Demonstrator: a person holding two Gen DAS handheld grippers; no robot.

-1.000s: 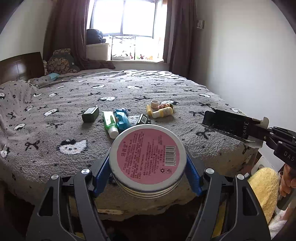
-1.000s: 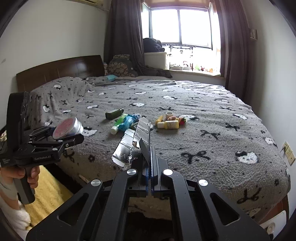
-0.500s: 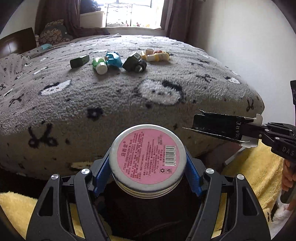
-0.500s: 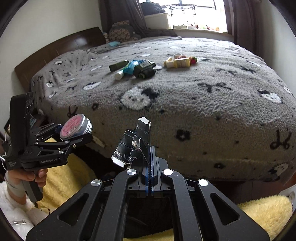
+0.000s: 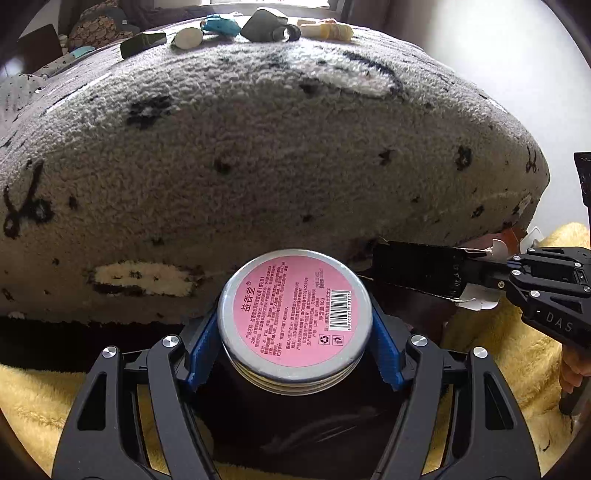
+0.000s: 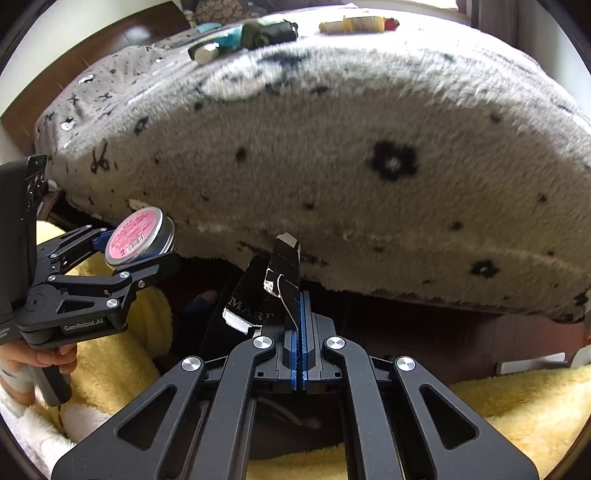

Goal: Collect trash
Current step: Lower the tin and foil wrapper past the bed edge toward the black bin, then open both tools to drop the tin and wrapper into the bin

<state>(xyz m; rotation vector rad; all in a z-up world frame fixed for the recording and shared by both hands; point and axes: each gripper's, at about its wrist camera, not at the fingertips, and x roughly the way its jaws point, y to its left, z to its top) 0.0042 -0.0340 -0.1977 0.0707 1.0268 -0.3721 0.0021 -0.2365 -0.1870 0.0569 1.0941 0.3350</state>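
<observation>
The left gripper (image 5: 293,328) grips a round tin (image 5: 293,314) with a pink label, its blue pads pressed on opposite sides of the rim and the flat labelled face turned toward the camera. Directly beneath the tin lies a dark opening (image 5: 295,424), apparently a bin or bag mouth set in yellow fleece (image 5: 55,398); whether it is truly a bin cannot be told. The right gripper (image 6: 297,317) has its jaws pinched tight on a flattened black carton (image 6: 275,291), whose long axis runs out along the fingers and away from the hand. Seen from the left wrist, that carton (image 5: 417,269) sits just right of the tin and points toward it, so both loads hang over the same dark mouth, with the tin the more central of the two. The likely next move is a release downward, left hand first. Beyond the tin rises the grey patterned blanket (image 5: 258,147) over the bed edge, and farthest off, on top of the bed, several small bottles and packets (image 5: 266,29) are not yet collected.
</observation>
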